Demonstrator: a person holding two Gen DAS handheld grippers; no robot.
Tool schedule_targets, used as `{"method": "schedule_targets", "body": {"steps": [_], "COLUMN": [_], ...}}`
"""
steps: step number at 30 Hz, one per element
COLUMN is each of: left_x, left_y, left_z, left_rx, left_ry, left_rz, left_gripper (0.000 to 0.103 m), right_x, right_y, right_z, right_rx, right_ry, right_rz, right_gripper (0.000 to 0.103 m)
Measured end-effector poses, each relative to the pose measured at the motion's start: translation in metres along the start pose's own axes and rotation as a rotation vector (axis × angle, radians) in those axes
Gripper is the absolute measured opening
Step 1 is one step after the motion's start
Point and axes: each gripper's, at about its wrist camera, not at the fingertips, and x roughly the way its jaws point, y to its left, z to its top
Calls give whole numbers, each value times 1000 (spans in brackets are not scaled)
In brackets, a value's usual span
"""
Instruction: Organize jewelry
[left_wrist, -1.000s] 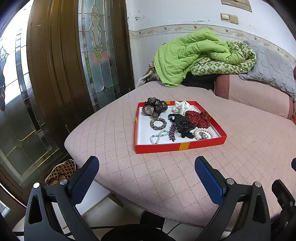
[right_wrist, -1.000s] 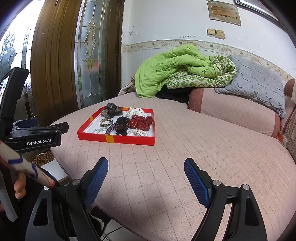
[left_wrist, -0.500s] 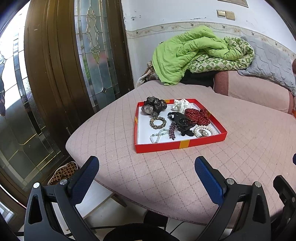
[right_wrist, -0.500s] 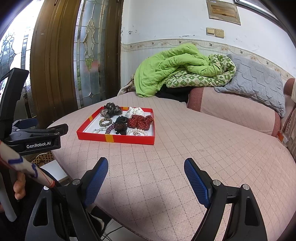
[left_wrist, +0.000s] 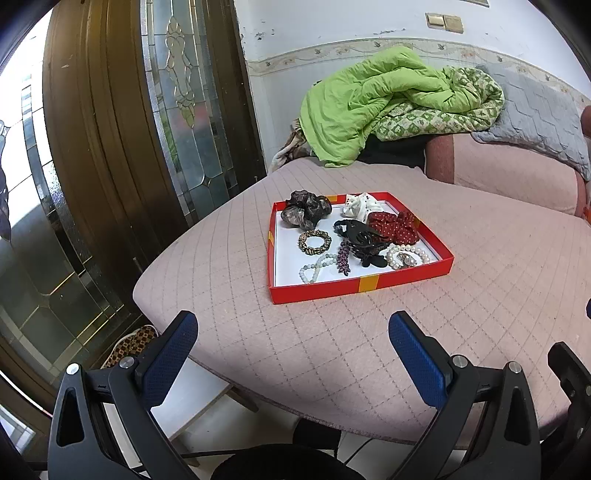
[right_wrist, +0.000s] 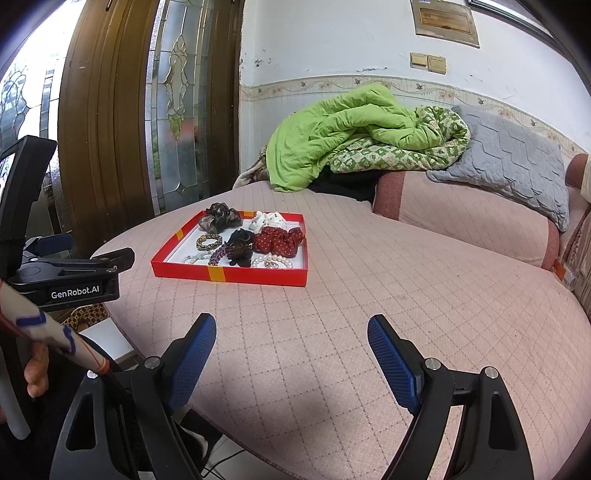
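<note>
Left wrist view. The left tool (left_wrist: 293, 332) stands released, its blue fingers (left_wrist: 171, 354) wide apart with nothing between them, above the near edge of a pink quilted bed (left_wrist: 236, 317). The red tray (left_wrist: 364, 283) lies on the bed beyond the tool, well apart from it. Inside the tray: a dark scrunchie (left_wrist: 306, 212) at the far left corner, a white scrunchie (left_wrist: 360, 207) beside it, a red dotted scrunchie (left_wrist: 395, 226) toward the right wall, a black hair claw (left_wrist: 364, 238) at the centre, a gold-patterned band (left_wrist: 314, 242) left of the claw, a pale bead bracelet (left_wrist: 317, 266) and a purple piece (left_wrist: 344, 256) near the front wall, and a pearl bracelet (left_wrist: 406, 255) at the front right corner. A green quilt (left_wrist: 373, 99) is heaped behind the tray.

Right wrist view. The right tool (right_wrist: 291, 343) is likewise released and empty, over the bed near the tray's front wall (right_wrist: 229, 274). The left tool's body (right_wrist: 70, 278) appears left of the tray, apart from it. A hand (right_wrist: 37, 365) shows at the lower left edge.
</note>
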Motion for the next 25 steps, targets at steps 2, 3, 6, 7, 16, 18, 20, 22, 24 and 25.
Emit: {"method": "schedule_targets", "body": {"steps": [2, 3, 6, 7, 16, 18, 20, 22, 24, 25], "left_x": [1, 1, 1, 2, 6, 6, 7, 7, 3, 2], "left_y": [-1, 0, 0, 0, -2, -5, -10, -21, -36, -44], "left_z": [1, 1, 1, 1, 4, 6, 9, 14, 18, 21], "left_rx": [3, 3, 2, 3, 17, 34, 55, 96, 138, 159], "left_ry": [2, 3, 4, 5, 20, 21, 25, 16, -12, -14], "left_rz": [0, -1, 3, 2, 7, 9, 10, 22, 2, -28], "left_gripper": [103, 103, 103, 103, 103, 103, 103, 103, 103, 103], "right_x": [0, 0, 0, 0, -5, -7, -10, -14, -18, -20], "right_y": [-1, -1, -2, -2, -17, -26, -36, -48, -62, -70], "right_z": [0, 0, 0, 0, -1, -2, -4, -5, -7, -8], "right_rx": [0, 0, 1, 3, 25, 41, 63, 84, 107, 118], "right_ry": [0, 0, 2, 2, 13, 19, 29, 39, 49, 56], "right_rz": [-1, 0, -3, -6, -51, -67, -90, -118, -152, -172], "right_gripper": [88, 88, 88, 88, 88, 88, 88, 88, 88, 88]}}
